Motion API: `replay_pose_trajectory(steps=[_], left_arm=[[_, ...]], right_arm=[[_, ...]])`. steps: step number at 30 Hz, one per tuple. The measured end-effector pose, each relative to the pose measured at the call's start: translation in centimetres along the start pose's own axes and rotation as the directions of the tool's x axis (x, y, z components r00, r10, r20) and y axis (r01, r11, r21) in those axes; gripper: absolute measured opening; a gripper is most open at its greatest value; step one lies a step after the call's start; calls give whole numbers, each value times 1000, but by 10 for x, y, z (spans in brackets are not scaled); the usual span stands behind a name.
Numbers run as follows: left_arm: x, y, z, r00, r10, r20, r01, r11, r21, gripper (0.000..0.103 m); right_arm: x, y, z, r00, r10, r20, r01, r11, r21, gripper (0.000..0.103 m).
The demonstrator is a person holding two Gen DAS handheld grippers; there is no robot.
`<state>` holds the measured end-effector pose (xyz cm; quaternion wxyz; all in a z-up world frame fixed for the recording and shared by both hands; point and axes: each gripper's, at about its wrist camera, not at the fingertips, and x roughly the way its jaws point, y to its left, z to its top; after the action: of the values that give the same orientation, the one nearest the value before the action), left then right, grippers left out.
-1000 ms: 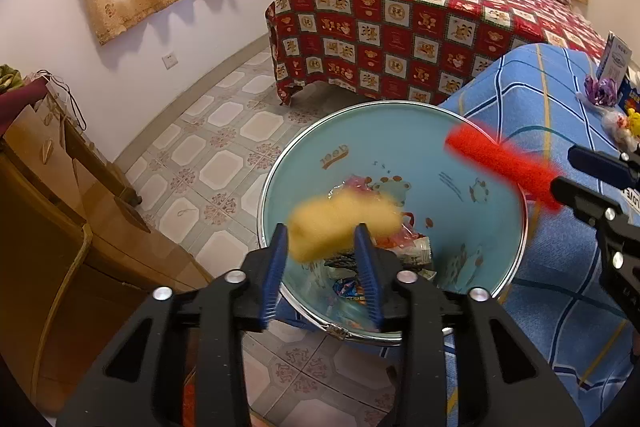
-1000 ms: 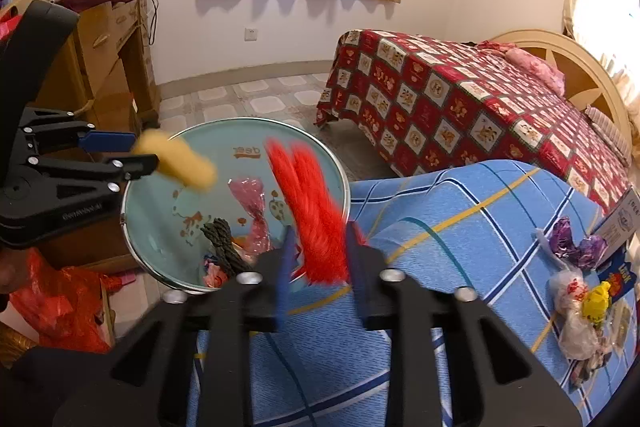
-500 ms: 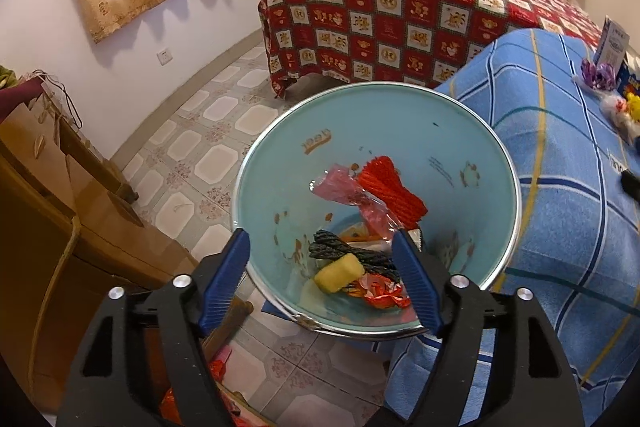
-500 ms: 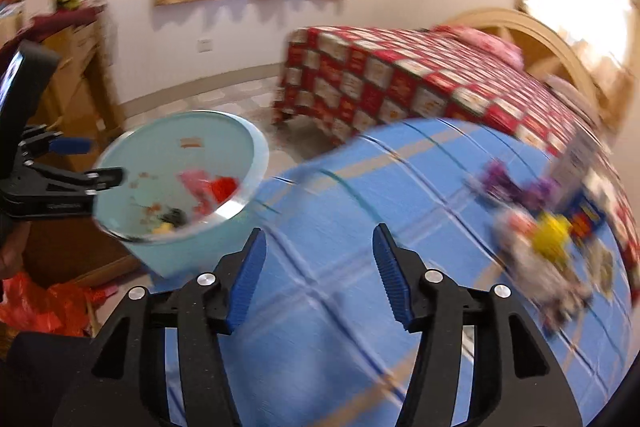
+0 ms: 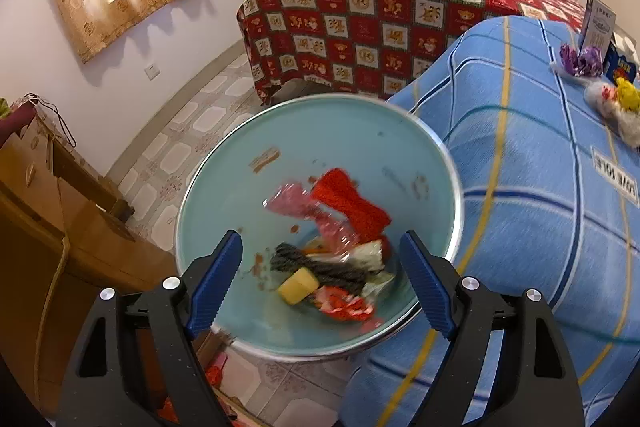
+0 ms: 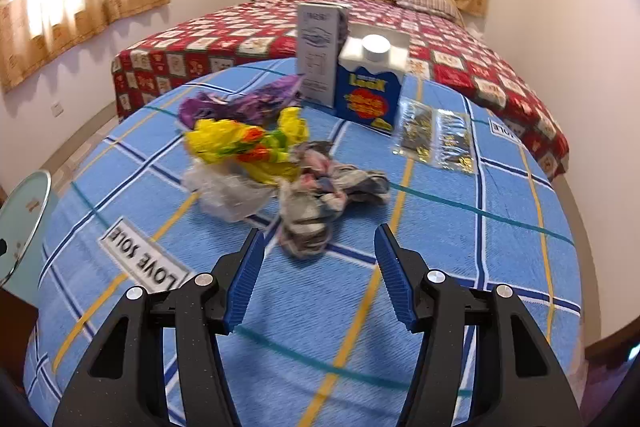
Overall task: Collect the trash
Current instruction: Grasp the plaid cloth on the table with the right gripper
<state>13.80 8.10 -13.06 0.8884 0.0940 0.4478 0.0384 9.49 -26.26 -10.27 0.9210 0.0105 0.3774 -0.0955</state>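
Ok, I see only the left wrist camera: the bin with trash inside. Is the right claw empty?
Observer: Yes. The right claw is open, its jaws have just been opening, nothing between them.
Operator: What lies nearest before it?
Observer: A crumpled grey wrapper on the blue cloth, untouched.
Operator: And farther right?
Observer: Two clear packets lie flat beside the blue carton.

Left gripper [image 5: 320, 283], right gripper [image 6: 320, 277]: agape, empty

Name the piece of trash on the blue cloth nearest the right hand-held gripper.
The crumpled grey wrapper, just ahead of the right hand-held gripper; the yellow and purple wrappers lie farther.
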Motion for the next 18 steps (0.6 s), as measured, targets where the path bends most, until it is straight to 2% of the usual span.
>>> replay_pose_trajectory(steps=[9, 11, 14, 18], left_arm=[[11, -24, 18, 1000, -9, -10, 9, 1000, -17, 80], [11, -28, 20, 1000, -12, -11, 12, 1000, -16, 80], [7, -38, 23, 1000, -23, 0, 23, 1000, -5, 80], [-3, -57, 28, 999, -44, 18, 43, 999, 18, 80]], right_arm=[[37, -17, 17, 993, 77, -85, -72, 995, 64, 56], [44, -16, 19, 988, 101, -114, -92, 993, 78, 29], [43, -19, 16, 985, 132, -113, -123, 989, 82, 9], [21, -28, 8, 987, 146, -68, -140, 987, 82, 6]])
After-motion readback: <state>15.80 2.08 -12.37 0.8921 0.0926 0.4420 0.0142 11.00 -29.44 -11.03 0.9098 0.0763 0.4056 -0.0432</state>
